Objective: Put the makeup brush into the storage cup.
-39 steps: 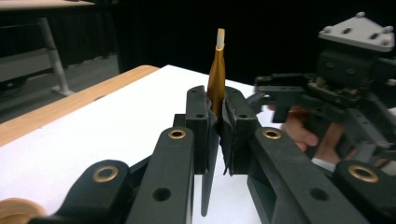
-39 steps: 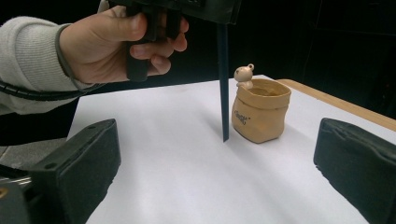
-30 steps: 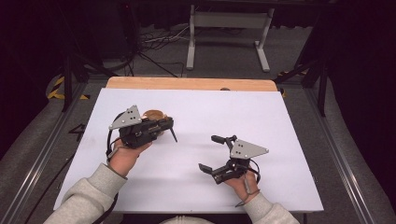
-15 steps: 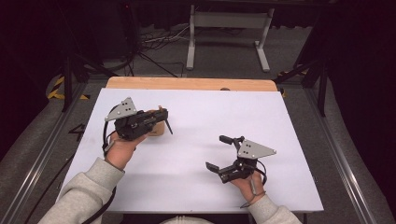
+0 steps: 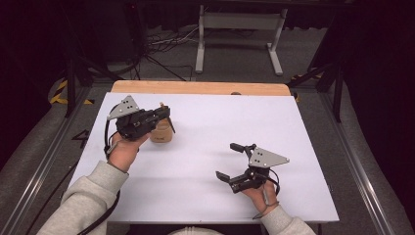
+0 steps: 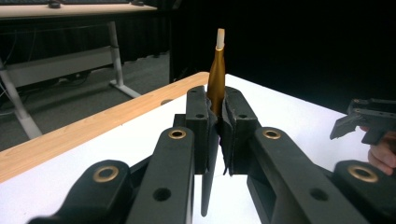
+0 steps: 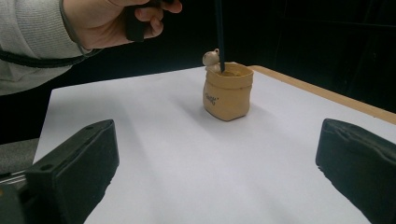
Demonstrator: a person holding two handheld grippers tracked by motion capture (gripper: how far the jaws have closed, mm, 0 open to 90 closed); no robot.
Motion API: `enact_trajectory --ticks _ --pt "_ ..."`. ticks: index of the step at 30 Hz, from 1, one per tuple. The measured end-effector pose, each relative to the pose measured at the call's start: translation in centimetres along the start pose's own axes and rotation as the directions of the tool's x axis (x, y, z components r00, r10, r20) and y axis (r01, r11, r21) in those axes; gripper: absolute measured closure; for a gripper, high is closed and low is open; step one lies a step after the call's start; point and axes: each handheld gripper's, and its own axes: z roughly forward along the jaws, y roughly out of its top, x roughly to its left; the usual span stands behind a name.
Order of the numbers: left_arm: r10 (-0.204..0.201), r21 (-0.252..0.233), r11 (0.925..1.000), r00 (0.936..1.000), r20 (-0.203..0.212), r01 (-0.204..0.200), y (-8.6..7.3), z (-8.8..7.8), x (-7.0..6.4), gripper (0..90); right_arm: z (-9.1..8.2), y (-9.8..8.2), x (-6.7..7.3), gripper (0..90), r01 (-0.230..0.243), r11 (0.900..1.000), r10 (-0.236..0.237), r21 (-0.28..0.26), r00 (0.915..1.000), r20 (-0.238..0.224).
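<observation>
Holding: the left gripper (image 5: 164,113) has its fingers clamped on a slim brush (image 6: 216,79), gold ferrule and pale tip pointing up and away in the left gripper view, dark handle hanging below the pads.
Brush position: in the right gripper view the dark handle (image 7: 219,32) drops straight down to the mouth of the pot (image 7: 228,91), its lower end at or just inside the rim; whether it touches the bottom I cannot tell.
Pot: a small tan sack-shaped holder (image 5: 160,133) with a little figure on its rim, standing upright on the white tabletop (image 5: 205,196), just beside and partly under the left gripper, toward the far left part of the sheet.
Step in hand: judged from this, the brush is being set into, or taken out of, the pot.
Right gripper: the right gripper (image 5: 231,161) is low over the near right of the tabletop, well apart from the pot, fingers wide apart with nothing between them; its own view looks across the sheet at the pot.
Risk, tipping: the pot looks light and nothing steadies it; a sideways drag of the handle against the rim could tilt or slide it.
Risk, slip: the grip sits on a narrow tapered ferrule, so the brush could pivot or slide between the pads if the handle catches the rim or the figure.
Risk, release: let go while leaning, the brush's long upper end could lever the pot over.
</observation>
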Motion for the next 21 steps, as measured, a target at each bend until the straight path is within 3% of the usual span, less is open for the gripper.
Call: enact_trajectory --ticks 8,14,21 --pt "-0.033 0.011 0.9994 0.9986 -0.041 0.034 0.3 -0.1 1.1 82.4 -0.5 -0.2 -0.2 0.0 -0.009 1.000 0.009 0.003 0.9997 0.022" --pt "-0.031 0.014 0.9994 0.9967 -0.076 0.032 0.4 -0.1 1.6 82.4 -0.7 -0.3 -0.2 0.0 -0.019 1.000 0.019 0.005 0.9993 0.032" --pt "-0.066 0.023 0.9973 0.9887 -0.135 0.070 0.8 0.1 2.2 82.4 -0.5 -0.4 -0.2 0.0 -0.022 1.000 0.022 0.004 0.9993 0.029"
